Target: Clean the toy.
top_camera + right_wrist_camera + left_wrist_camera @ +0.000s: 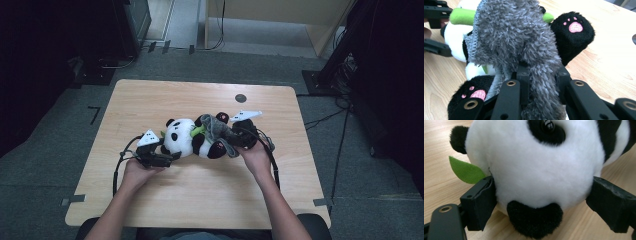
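Note:
A black-and-white panda plush [187,137] lies on its back in the middle of the wooden table [150,100], head to the left. My left gripper [167,152] is at that head. In the left gripper view its two pads [482,202] touch the white head [536,165] on both sides, next to a green felt leaf [465,171]. A fluffy grey cloth [220,131] is draped over the panda's belly and legs. My right gripper [241,137] is shut on a bunch of this cloth [511,35], just in front of the pink-padded paws [574,32].
A small dark round spot [240,98] marks the table near its far edge. Grey carpet surrounds the table. Dark stands and cables [340,115] are on the right, a pale cabinet [280,20] behind.

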`<state>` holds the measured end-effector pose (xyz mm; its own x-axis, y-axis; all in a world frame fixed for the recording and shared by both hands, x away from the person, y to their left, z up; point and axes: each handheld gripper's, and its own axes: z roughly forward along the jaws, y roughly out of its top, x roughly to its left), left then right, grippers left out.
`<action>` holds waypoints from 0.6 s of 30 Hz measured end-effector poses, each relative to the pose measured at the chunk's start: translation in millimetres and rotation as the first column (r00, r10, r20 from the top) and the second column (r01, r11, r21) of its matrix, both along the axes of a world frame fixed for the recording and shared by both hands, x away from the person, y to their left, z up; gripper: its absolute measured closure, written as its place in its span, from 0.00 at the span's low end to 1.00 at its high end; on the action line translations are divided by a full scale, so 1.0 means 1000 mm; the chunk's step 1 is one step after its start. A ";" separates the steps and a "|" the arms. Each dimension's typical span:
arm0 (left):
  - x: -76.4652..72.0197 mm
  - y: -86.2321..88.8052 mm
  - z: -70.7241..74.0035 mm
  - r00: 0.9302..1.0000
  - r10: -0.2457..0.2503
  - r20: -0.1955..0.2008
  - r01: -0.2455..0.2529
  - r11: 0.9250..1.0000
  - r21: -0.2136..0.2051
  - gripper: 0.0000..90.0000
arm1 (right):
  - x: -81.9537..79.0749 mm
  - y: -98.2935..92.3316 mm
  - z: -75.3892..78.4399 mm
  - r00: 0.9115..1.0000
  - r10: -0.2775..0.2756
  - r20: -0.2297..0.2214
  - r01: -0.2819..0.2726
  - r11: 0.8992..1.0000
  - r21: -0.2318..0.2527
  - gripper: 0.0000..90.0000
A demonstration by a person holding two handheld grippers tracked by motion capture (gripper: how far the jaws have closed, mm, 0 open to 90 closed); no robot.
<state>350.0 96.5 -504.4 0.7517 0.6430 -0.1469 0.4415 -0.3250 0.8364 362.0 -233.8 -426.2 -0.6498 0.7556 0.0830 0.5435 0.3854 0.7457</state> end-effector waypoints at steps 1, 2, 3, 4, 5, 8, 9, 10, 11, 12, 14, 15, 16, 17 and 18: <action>0.000 -0.002 0.000 1.000 0.010 0.007 -0.010 1.000 0.013 0.13 | 0.000 0.000 0.000 1.000 -0.002 -0.002 0.002 1.000 0.002 0.81; 0.000 -0.002 0.000 1.000 0.019 0.009 -0.019 1.000 0.014 0.15 | 0.001 0.000 0.001 1.000 0.001 -0.010 -0.001 1.000 0.006 0.82; 0.000 -0.002 0.000 1.000 0.019 0.009 -0.019 1.000 0.014 0.18 | 0.000 0.000 0.002 1.000 0.003 -0.014 -0.003 1.000 0.008 0.82; -0.001 -0.001 0.002 0.999 0.038 0.018 -0.038 0.999 0.022 0.26 | -0.001 0.001 0.005 1.000 0.007 -0.025 -0.007 1.000 0.022 0.83; -0.001 -0.001 0.002 0.999 0.045 0.014 -0.045 0.999 0.014 0.29 | -0.001 0.001 0.007 1.000 0.011 -0.022 -0.011 1.000 0.026 0.83; -0.001 0.000 0.004 0.998 0.057 0.008 -0.057 0.998 0.002 0.41 | -0.006 0.005 0.021 1.000 0.028 0.013 -0.029 0.999 0.043 0.83; -0.001 0.000 0.005 0.998 0.063 0.007 -0.063 0.998 0.002 0.43 | -0.008 0.009 0.027 0.999 0.039 0.025 -0.041 0.998 0.054 0.83; -0.001 0.000 0.006 0.998 0.066 0.010 -0.066 0.998 -0.001 0.44 | -0.011 0.015 0.035 0.998 0.056 0.043 -0.058 0.996 0.061 0.83; -0.002 0.000 0.007 0.998 0.067 0.010 -0.067 0.998 -0.005 0.46 | -0.012 0.020 0.041 0.996 0.069 0.057 -0.073 0.995 0.063 0.83; -0.002 0.000 0.007 0.998 0.070 0.007 -0.069 0.998 -0.009 0.47 | -0.013 0.027 0.046 0.995 0.084 0.061 -0.088 0.994 0.065 0.82; -0.002 0.000 0.008 0.997 0.073 -0.004 -0.073 0.997 -0.015 0.48 | -0.014 0.041 0.053 0.992 0.110 0.062 -0.114 0.992 0.058 0.82; -0.002 0.000 0.009 0.997 0.075 -0.009 -0.075 0.997 -0.017 0.48 | -0.015 0.050 0.056 0.990 0.127 0.064 -0.130 0.990 0.048 0.82; -0.002 0.000 0.009 0.997 0.075 -0.011 -0.076 0.997 -0.018 0.48 | -0.017 0.061 0.057 0.987 0.147 0.060 -0.149 0.988 0.040 0.82; -0.003 0.000 0.010 0.997 0.077 -0.013 -0.077 0.997 -0.020 0.48 | -0.017 0.068 0.056 0.985 0.160 0.065 -0.162 0.986 0.028 0.82; -0.003 0.000 0.011 0.997 0.079 -0.016 -0.080 0.997 -0.024 0.48 | -0.017 0.077 0.055 0.982 0.178 0.069 -0.180 0.984 0.014 0.82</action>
<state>347.1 96.5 -493.8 0.6959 0.6968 -0.1740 0.4777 -0.2682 0.8366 344.6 -156.9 -371.3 -0.7790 0.6251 0.0492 0.4158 0.4563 0.7867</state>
